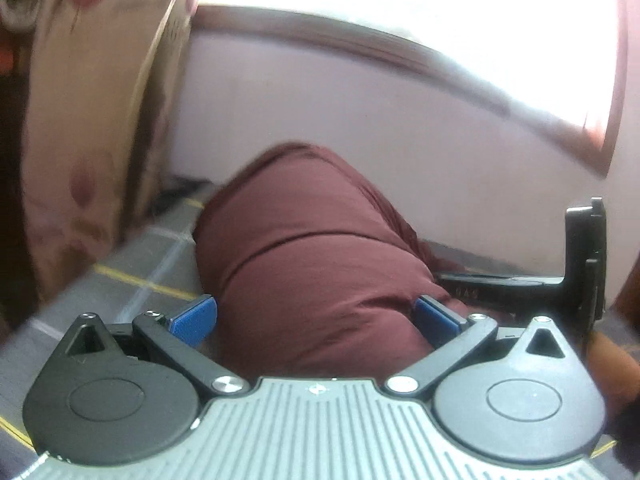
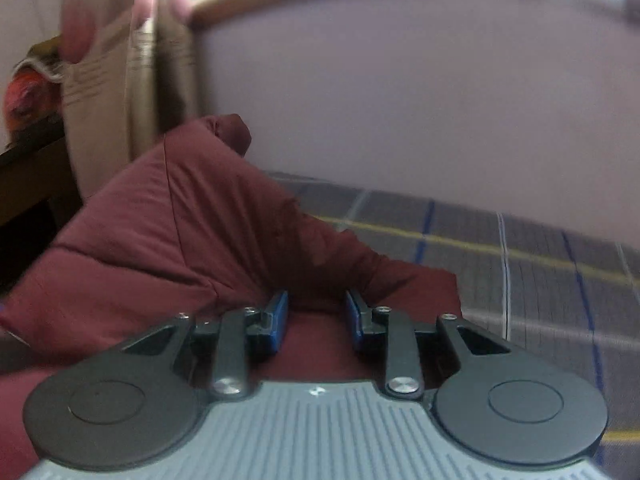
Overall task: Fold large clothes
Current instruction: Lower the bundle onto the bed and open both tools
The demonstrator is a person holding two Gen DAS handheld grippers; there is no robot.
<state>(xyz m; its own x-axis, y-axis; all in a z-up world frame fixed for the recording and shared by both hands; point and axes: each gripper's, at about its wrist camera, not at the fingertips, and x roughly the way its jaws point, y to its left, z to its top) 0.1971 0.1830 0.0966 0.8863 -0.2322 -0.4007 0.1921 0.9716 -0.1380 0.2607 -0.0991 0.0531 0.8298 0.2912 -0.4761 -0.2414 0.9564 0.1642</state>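
The left hand-held gripper [image 1: 314,316] sits low and level, its blue pads [image 1: 194,318] spread wide. The right hand-held gripper [image 2: 316,322] also points forward, its pads [image 2: 278,320] parted more narrowly. Beside the left one, part of the right hand-held gripper [image 1: 584,264] shows.

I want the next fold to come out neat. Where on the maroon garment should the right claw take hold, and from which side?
Probably the flat hem edge of the maroon garment, lying on the checked bedsheet just right of the right claw. Come in low from the bare-sheet side: that edge is thin and exposed, while the middle bunches into a tall mound. The left claw stands open around the bulk.
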